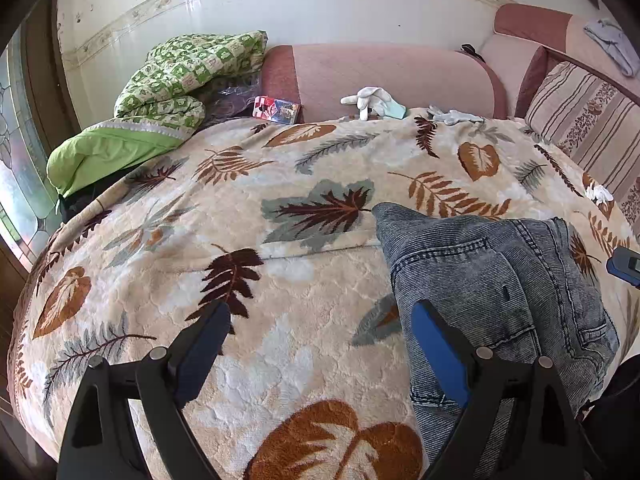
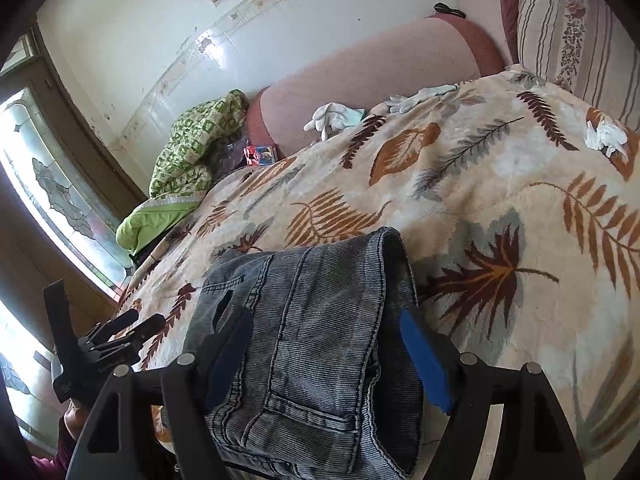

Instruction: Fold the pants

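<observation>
Grey-blue denim pants (image 1: 492,300) lie folded in a compact stack on the leaf-patterned blanket (image 1: 240,240), at the near right in the left wrist view. My left gripper (image 1: 320,320) is open above the blanket, its right finger at the pants' left edge, holding nothing. In the right wrist view the pants (image 2: 312,340) lie between the spread fingers of my right gripper (image 2: 324,332), which is open; whether the fingers touch the cloth I cannot tell. The left gripper (image 2: 132,322) shows at the left there.
A green quilt (image 1: 168,92) is bundled at the far left by a window. White gloves (image 1: 368,100) and a small colourful box (image 1: 276,110) lie by the pink headboard (image 1: 400,76). A striped pillow (image 1: 592,128) stands at the right. A crumpled tissue (image 2: 604,138) lies on the blanket.
</observation>
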### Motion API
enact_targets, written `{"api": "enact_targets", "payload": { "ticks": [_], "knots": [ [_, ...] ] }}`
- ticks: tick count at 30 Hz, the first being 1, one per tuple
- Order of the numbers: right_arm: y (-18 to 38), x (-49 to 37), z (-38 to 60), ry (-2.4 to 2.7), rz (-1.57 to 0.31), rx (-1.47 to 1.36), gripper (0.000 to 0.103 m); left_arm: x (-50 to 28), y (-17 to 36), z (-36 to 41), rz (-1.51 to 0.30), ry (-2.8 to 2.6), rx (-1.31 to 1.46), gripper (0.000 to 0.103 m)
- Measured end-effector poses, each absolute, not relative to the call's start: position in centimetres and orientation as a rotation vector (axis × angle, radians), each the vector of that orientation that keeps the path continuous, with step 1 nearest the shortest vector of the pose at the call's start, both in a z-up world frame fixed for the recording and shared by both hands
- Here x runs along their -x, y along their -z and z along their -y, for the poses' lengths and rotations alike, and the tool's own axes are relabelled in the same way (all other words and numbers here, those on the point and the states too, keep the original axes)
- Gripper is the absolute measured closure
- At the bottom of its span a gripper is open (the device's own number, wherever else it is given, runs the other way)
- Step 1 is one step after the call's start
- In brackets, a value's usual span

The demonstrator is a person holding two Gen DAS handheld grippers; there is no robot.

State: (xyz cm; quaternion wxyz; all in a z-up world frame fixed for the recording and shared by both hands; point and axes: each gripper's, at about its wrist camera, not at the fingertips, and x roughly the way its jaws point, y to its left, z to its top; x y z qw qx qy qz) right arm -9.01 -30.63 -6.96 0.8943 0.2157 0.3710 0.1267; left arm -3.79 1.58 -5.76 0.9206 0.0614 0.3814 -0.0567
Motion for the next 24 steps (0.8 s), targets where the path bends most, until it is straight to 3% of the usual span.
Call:
{"api": "enact_targets", "payload": {
  "ticks": [24],
  "knots": [
    [8.2,8.1,31.9,-0.187,-0.829,-0.494,0.024,3.1,6.7,-1.3,-0.865,0.204,-0.105,0.011]
  ]
}}
